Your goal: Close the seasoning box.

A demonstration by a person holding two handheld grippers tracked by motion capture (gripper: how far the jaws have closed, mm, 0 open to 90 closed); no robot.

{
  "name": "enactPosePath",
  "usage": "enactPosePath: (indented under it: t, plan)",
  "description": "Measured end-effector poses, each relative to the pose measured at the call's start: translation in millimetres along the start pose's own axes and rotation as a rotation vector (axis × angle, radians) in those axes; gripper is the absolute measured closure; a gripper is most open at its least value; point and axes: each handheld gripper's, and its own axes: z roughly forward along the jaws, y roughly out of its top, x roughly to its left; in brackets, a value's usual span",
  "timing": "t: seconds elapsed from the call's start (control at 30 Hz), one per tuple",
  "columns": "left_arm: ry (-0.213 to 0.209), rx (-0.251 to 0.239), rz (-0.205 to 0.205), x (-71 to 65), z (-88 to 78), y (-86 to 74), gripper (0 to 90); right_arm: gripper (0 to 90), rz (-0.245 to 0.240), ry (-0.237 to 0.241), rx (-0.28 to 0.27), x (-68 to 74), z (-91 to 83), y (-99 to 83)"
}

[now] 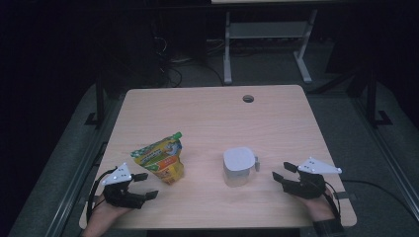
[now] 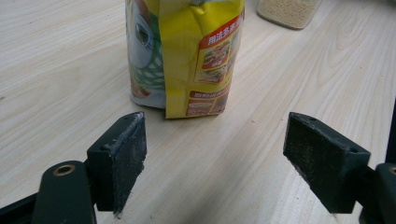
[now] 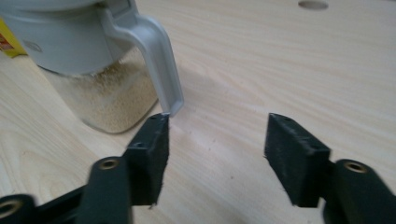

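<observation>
Nothing gripped yet: left gripper (image 1: 143, 186) open-jawed just short of the upright yellow pouch (image 1: 160, 159), right gripper (image 1: 282, 174) likewise open beside the lidded grain jar (image 1: 239, 166), its handle (image 3: 161, 65) unclasped. Both standing mid-worktop (image 1: 207, 118), near each other. Grasping and any pouring apparently all still ahead.

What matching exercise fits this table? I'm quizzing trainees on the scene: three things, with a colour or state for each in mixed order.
Things:
1. pouch
2. canister
3. left gripper

Descriptions:
A. clear body with pale grains, grey lid and handle
B. jaws open, nothing between them
C. yellow, with a green spout cap, standing upright

Pairs: 1-C, 2-A, 3-B
</observation>
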Motion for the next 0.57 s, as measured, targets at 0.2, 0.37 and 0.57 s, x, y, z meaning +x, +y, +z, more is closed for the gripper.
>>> enactPosePath:
  t: [0.2, 0.37, 0.57]
  plan:
    - [0.009, 0.002, -0.002, 0.8, 1.3, -0.5, 18.5, 23.0, 0.012, -0.042, 0.030, -0.7, 8.3, -6.0]
    - [0.020, 0.008, -0.004, 1.6, 2.6, -1.1, 16.7, 18.5, 0.014, -0.063, 0.064, -4.6, 13.5, -10.7]
    - [0.023, 0.008, -0.002, 1.8, 2.9, -0.8, 16.7, 16.2, 0.005, -0.073, 0.058, -3.7, 15.1, -11.1]
